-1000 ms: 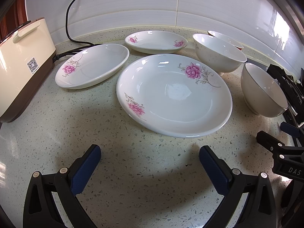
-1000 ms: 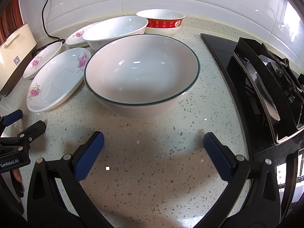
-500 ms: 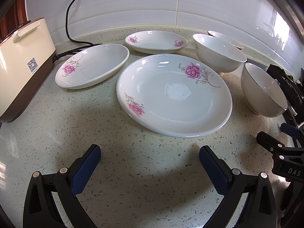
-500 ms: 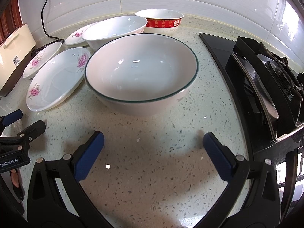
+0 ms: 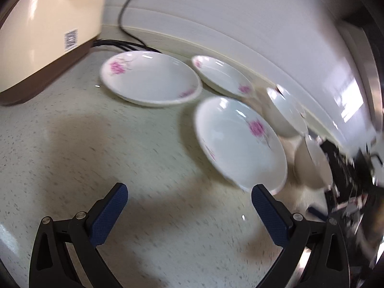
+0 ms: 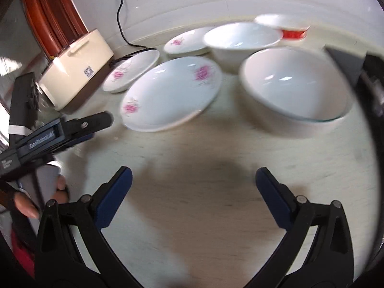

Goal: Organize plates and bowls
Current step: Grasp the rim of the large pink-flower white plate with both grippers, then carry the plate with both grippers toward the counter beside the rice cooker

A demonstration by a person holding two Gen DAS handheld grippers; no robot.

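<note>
Left gripper (image 5: pixel 189 200) hangs released, empty, over the counter (image 5: pixel 100 144), big floral plate (image 5: pixel 240 141) just ahead; right gripper (image 6: pixel 194 184) also gapes empty, green-rimmed bowl (image 6: pixel 295 84) beyond; best approach low, pinching one rim squarely.

The left gripper (image 5: pixel 189 201) sits at the bottom of its own picture. Its two blue fingers (image 5: pixel 109 213) are spread wide apart, and nothing is between them. The right gripper (image 6: pixel 193 189) sits at the bottom of its picture too, with its blue fingers (image 6: pixel 115 192) also far apart and holding nothing. In the right picture, the left gripper (image 6: pixel 72 129) shows at the left side, pointing toward the right. Below it, a bare hand (image 6: pixel 26 204) peeks in near the lower left edge. Both pictures are blurry.
</note>
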